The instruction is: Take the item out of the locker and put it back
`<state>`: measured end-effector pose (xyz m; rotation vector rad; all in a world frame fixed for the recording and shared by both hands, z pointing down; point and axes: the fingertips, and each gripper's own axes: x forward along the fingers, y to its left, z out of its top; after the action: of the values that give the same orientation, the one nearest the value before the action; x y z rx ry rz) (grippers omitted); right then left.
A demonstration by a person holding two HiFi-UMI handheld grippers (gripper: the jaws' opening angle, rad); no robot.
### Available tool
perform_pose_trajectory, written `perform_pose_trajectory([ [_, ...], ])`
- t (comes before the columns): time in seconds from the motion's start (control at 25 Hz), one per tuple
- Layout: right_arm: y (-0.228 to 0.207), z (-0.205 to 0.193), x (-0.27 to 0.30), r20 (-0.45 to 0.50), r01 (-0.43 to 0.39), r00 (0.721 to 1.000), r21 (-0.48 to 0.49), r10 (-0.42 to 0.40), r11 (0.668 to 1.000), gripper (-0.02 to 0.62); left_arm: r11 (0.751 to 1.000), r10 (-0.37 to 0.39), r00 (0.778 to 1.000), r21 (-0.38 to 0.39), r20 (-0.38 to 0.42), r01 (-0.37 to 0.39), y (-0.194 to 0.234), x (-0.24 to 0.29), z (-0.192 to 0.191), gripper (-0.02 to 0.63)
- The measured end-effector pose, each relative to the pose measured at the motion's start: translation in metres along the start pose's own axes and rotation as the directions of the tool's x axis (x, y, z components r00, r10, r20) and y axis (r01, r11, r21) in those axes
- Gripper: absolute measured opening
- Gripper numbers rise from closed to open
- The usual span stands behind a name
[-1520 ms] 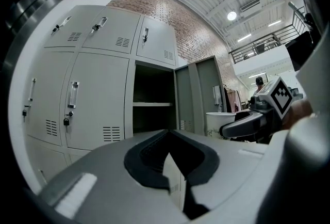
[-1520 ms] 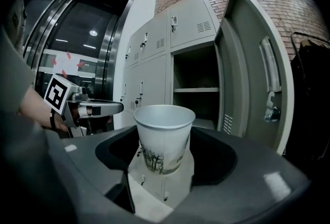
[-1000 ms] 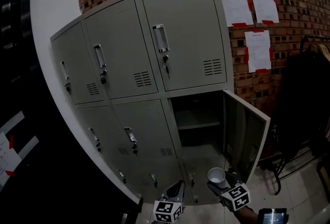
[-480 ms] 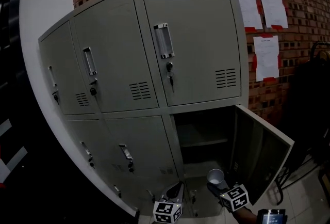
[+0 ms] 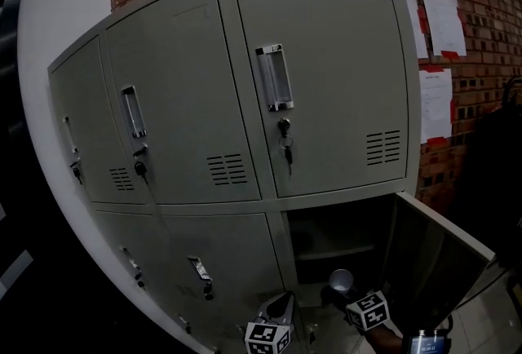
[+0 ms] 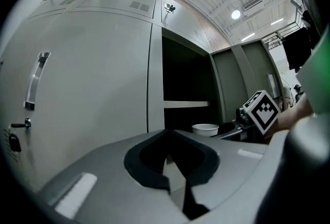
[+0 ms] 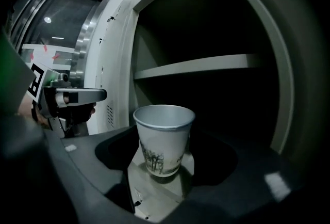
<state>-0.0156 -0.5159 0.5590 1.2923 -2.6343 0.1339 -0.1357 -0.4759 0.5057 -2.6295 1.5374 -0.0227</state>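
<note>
R gripper (image 7: 164, 165) fingers clamped wide on paper cup (image 7: 164, 138) at the open locker (image 5: 326, 83) bay. L gripper (image 6: 172, 169) fingers together, empty. Cup's prob out; put-back left.

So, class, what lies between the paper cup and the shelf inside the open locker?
Nothing: only bare, dark locker space separates the paper cup, held in the right gripper, from the shelf. The right gripper view shows it.

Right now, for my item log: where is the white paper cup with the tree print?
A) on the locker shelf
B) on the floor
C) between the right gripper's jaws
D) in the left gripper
C: the right gripper has the white paper cup upright between its jaws.
</note>
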Motion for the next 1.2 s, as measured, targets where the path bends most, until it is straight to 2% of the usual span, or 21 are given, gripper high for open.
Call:
perform_pose_trajectory([
  [0.6, -0.043, -0.01, 0.08, -0.053, 0.056, 0.997, 0.023, -0.055, 0.998, 0.299, 0.999, -0.032, 0.999, 0.007, -0.017, 0.032, 0.019, 0.017, -0.008, 0.002],
  [1.08, -0.067, -0.04, 0.103, -0.152, 0.127, 0.981, 0.048, -0.119, 0.991, 0.302, 0.999, -0.048, 0.998, 0.024, -0.027, 0.049, 0.022, 0.015, -0.009, 0.002],
  [1.2, -0.063, -0.038, 0.105, -0.151, 0.106, 0.984, 0.05, -0.097, 0.993, 0.305, 0.999, -0.047, 0.999, 0.026, -0.027, 0.048, 0.022, 0.015, -0.009, 0.002],
])
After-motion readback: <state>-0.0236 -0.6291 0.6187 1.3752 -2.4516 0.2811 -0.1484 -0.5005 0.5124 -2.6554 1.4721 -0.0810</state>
